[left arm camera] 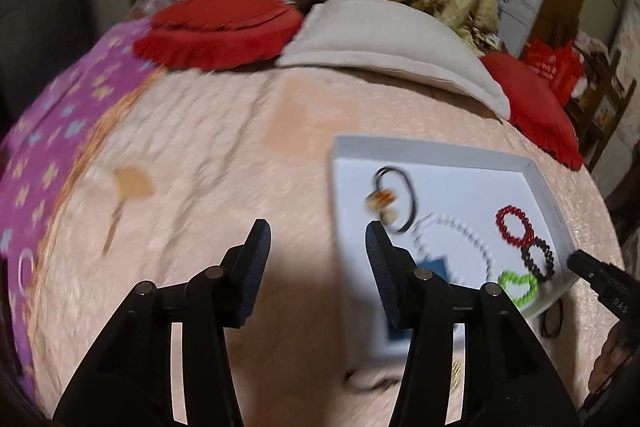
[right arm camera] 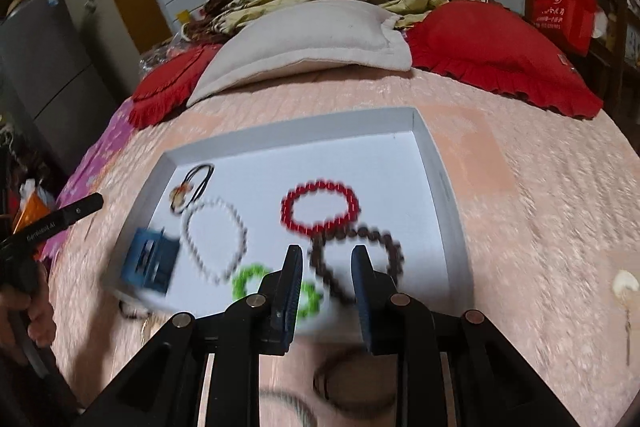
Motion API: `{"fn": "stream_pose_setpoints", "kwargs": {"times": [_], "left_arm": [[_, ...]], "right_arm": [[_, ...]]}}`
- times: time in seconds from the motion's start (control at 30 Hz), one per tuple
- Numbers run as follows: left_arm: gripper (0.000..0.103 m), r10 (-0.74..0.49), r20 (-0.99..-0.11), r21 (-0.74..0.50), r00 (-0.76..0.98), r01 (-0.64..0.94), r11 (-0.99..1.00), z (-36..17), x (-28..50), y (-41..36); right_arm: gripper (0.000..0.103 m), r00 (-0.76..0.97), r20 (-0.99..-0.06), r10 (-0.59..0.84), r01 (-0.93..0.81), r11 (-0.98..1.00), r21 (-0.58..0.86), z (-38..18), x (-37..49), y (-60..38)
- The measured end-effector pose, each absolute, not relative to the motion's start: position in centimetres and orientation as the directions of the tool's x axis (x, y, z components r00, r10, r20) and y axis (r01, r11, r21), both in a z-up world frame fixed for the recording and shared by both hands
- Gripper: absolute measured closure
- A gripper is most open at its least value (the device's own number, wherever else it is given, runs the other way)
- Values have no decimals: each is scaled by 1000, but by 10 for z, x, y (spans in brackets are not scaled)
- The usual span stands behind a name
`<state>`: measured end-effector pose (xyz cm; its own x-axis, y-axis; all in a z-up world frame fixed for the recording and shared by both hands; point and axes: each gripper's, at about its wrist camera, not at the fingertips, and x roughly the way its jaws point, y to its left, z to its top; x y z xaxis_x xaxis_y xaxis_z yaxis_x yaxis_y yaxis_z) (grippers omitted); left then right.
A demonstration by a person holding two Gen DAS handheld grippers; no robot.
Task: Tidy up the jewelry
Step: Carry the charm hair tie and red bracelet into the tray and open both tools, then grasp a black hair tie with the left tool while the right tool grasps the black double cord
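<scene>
A white tray (right arm camera: 436, 163) lies on the pink bedspread. It holds a red bead bracelet (right arm camera: 320, 184), a dark brown bead bracelet (right arm camera: 376, 233), a green bracelet (right arm camera: 244, 279), a white pearl bracelet (right arm camera: 216, 203), a black cord with a charm (right arm camera: 180, 193) and a small blue box (right arm camera: 152, 259). My right gripper (right arm camera: 327, 255) hovers open over the tray's near edge, above the brown bracelet, gripping nothing. My left gripper (left arm camera: 318, 239) stands open and empty over bare bedspread, just left of the tray (left arm camera: 432, 145).
A dark bracelet (right arm camera: 332, 379) and a thin chain (right arm camera: 288, 397) lie on the bedspread in front of the tray. A shell-topped pin (right arm camera: 626, 285) lies at the right, a tan fan-shaped piece (left arm camera: 132, 183) at the left. Red cushions (right arm camera: 500, 43) and a beige pillow (right arm camera: 312, 39) line the back.
</scene>
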<state>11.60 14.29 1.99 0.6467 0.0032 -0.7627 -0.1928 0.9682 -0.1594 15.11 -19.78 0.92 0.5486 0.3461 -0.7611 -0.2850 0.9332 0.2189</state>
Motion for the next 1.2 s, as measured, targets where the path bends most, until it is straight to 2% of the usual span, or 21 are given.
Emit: {"fn": "stream_pose_setpoints", "kwargs": {"times": [0.1,0.2,0.3,0.47,0.6,0.93,1.0,1.07,1.1,1.13,1.2], "left_arm": [[54,-21,-782,-184,624,-198,963,12,93,154],[54,-57,-786,-181,616,-140,974,10,73,147],[54,-149,-780,-193,608,-7,981,12,54,119],[54,-209,-819,-95,535,233,968,1,50,59],[54,-159,-853,-40,498,240,970,-17,65,45],[55,-150,-864,-15,480,274,961,-27,81,25],[61,-156,-867,-20,473,280,960,-29,83,23],[83,-158,-876,-31,456,273,962,-33,85,24],[89,-156,-878,-35,452,264,964,-34,86,26],[94,-157,-880,-42,448,255,966,-34,86,28],[95,-157,-875,-47,458,243,969,-32,85,31]], "right_arm": [[78,550,-760,347,-287,933,218,14,127,-207],[71,550,-766,333,-302,934,190,14,100,-214],[71,548,-778,306,-314,938,148,9,76,-221],[70,538,-801,263,-319,943,95,-2,58,-233],[70,539,-806,246,-294,951,93,-3,59,-244],[70,545,-798,259,-311,946,94,3,58,-242],[70,545,-797,259,-310,946,95,3,57,-243],[70,545,-799,254,-303,948,95,3,58,-244],[70,544,-800,253,-301,949,95,2,58,-245],[70,543,-802,250,-299,950,94,1,58,-245],[70,538,-806,245,-299,950,89,0,58,-245]]}}
